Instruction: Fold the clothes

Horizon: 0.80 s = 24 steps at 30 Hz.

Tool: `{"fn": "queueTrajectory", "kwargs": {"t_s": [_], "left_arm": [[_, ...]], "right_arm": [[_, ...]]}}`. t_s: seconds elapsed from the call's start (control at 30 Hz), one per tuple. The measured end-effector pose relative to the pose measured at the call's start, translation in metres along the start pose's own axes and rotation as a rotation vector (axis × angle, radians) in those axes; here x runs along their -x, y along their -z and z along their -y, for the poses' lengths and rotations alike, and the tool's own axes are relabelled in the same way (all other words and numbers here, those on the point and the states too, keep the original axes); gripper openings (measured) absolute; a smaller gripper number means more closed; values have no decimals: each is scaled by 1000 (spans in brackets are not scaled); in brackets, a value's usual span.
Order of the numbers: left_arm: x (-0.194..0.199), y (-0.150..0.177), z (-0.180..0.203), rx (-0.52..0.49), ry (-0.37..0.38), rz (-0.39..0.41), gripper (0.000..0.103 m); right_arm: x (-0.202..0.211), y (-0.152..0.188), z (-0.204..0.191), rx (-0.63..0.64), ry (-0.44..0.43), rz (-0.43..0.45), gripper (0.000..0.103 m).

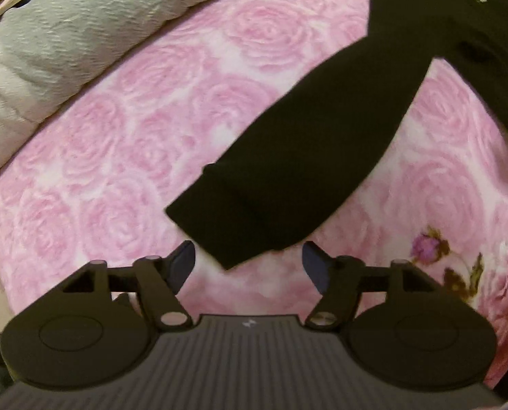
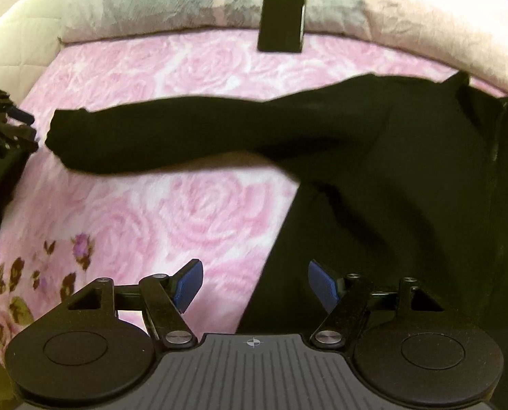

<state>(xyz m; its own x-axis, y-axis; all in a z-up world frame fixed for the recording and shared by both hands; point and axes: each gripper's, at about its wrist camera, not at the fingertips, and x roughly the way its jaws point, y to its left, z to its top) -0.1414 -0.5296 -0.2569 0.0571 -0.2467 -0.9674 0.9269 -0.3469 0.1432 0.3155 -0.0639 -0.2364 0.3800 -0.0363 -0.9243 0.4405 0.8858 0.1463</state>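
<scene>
Black knit fabric of a long-sleeved garment (image 2: pixel 407 177) lies spread on the pink rose-patterned bed cover (image 1: pixel 124 143), its body toward the right side of the bed and one sleeve (image 1: pixel 288 171) stretched out flat toward the left. A grey-and-cream crumpled pillow (image 2: pixel 158 3) runs along the far edge of the bed, and a flat black rectangular phone-like object (image 2: pixel 282 17) leans against it, well apart from the garment. The left hand-held gripper (image 1: pixel 249 266) hovers just above the cuff end of the sleeve, its blue-padded jaws apart with nothing between them. The right hand-held gripper (image 2: pixel 255 285) hangs over the garment's near left edge, jaws likewise spread wide, with no fabric clamped between them.
</scene>
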Motion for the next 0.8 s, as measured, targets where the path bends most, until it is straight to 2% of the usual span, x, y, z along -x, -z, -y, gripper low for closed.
{"fn": "queueTrajectory", "kwargs": {"t_s": [0.07,0.17,0.2,0.23,0.27,0.3,0.43,0.5,0.63,0.7,0.8], "left_arm": [[-14,2,-10,43,-2,-6,66],[-33,3,-32,142,34,2,64],[-39,3,-39,184,79,4,56],[-46,2,-46,229,135,5,39],[-50,1,-49,252,166,3,28],[-53,-1,-51,268,190,1,8],[-26,-2,-56,282,204,53,5],[6,2,-74,347,182,116,5],[50,7,-112,492,211,195,5],[52,6,-118,525,238,175,5],[39,11,-112,521,250,102,5]], "right_arm": [[-4,2,-7,14,-19,-5,72],[-13,0,-17,56,-41,14,72],[-17,-3,-16,63,-28,27,72],[-22,-7,-15,65,-10,39,72],[-27,-10,-13,66,8,50,72],[-33,-14,-9,57,18,58,72],[-52,-35,4,44,49,58,72],[-53,-46,2,93,70,70,72],[-49,-65,-6,203,108,121,72],[-55,-70,-8,237,117,121,72],[-74,-73,-11,295,137,98,72]]}}
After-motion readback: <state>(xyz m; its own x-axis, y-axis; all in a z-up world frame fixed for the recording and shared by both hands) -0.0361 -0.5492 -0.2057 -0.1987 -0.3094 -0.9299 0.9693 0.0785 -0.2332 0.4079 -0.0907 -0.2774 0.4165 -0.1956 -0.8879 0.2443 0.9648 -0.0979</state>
